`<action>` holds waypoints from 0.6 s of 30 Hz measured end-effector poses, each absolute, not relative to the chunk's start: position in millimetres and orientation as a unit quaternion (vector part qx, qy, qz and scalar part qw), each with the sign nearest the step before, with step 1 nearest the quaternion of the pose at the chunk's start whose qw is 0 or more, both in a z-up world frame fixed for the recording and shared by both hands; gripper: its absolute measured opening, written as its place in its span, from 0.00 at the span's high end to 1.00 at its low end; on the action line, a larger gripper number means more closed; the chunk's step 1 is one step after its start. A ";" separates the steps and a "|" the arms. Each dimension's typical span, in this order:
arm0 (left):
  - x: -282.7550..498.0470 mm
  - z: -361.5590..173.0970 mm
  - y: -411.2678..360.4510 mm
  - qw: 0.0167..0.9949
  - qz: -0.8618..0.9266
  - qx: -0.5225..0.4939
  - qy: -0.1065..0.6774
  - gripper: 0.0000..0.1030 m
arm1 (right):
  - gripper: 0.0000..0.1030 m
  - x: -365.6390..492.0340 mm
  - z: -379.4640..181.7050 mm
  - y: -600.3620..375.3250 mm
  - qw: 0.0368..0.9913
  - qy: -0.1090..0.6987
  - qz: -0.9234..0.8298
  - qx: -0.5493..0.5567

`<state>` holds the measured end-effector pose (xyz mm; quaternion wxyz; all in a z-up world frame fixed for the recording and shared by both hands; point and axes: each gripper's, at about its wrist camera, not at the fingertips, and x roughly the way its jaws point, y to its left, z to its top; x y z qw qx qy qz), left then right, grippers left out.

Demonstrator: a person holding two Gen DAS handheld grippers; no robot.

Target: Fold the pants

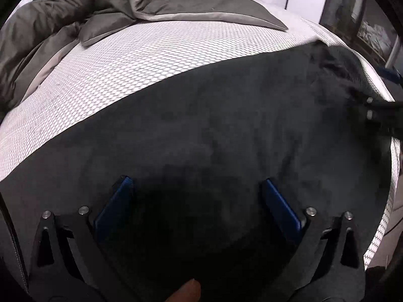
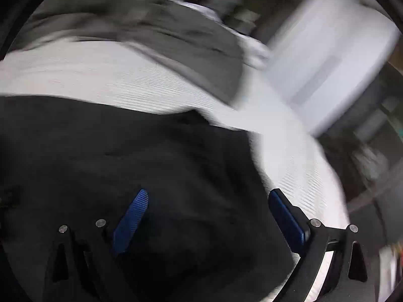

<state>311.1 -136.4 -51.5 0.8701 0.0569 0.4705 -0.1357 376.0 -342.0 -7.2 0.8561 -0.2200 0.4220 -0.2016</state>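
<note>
blue pads of the left gripper sit at the bottom of the left wrist view, spread wide with nothing between them, hovering over the black pants. a fingertip of the person shows at the very bottom edge, between the black gripper arms.

the pants lie spread over the white honeycomb-patterned mattress, filling the lower and middle part of that frame, their far edge running from lower left up to upper right. the cloth looks mostly flat, with some rumpling toward the upper right corner. at the right edge of the frame a dark blurred shape with two small silver dots and a bit of blue meets that rumpled corner; it looks like part of the other tool, though the blur makes this uncertain.

a grey duvet is bunched along the upper left and top of the frame, beyond the pants and apart from them.

in the right wrist view, heavily smeared by motion, the right gripper also has its blue pads wide apart, holding nothing. its left pad is over the pants; its right pad is over bare white mattress, just past the cloth's right edge. the grey duvet crosses the top.
</note>
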 end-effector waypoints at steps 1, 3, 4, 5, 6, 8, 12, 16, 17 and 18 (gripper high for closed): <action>310.2 -50.7 -132.4 0.872 -0.131 0.054 0.469 0.01 | 0.06 373.6 -2.5 -367.0 0.852 0.420 -0.240 -0.201; 311.4 -52.3 -126.9 0.871 -0.126 0.052 0.472 0.01 | 0.06 360.2 8.0 -404.9 0.851 0.413 -0.288 -0.148; 312.0 -51.9 -124.0 0.871 -0.121 0.049 0.474 0.01 | 0.06 350.6 16.2 -420.2 0.858 0.407 -0.294 -0.113; 313.2 -51.2 -121.3 0.871 -0.119 0.048 0.474 0.01 | 0.06 339.4 26.2 -426.8 0.872 0.395 -0.276 -0.079; 316.6 -51.0 -117.4 0.872 -0.119 0.048 0.473 0.01 | 0.06 340.9 30.5 -428.6 0.883 0.387 -0.258 -0.065; 313.9 -42.2 -118.0 0.877 -0.135 0.044 0.460 0.01 | 0.06 337.8 42.1 -405.5 0.905 0.375 -0.193 -0.064; 299.0 -35.8 -134.1 0.872 -0.175 0.039 0.455 0.01 | 0.06 342.4 20.6 -314.9 0.905 0.403 -0.040 -0.133; 302.8 -51.8 -147.1 0.860 -0.175 0.070 0.475 0.01 | 0.07 358.2 -33.6 -262.9 0.872 0.464 0.069 -0.142; 302.8 -53.6 -147.4 0.858 -0.173 0.069 0.478 0.01 | 0.06 360.3 -46.9 -263.2 0.862 0.479 0.051 -0.158; 305.8 -55.6 -144.0 0.859 -0.168 0.071 0.479 0.00 | 0.05 361.4 -54.9 -269.7 0.858 0.485 0.025 -0.167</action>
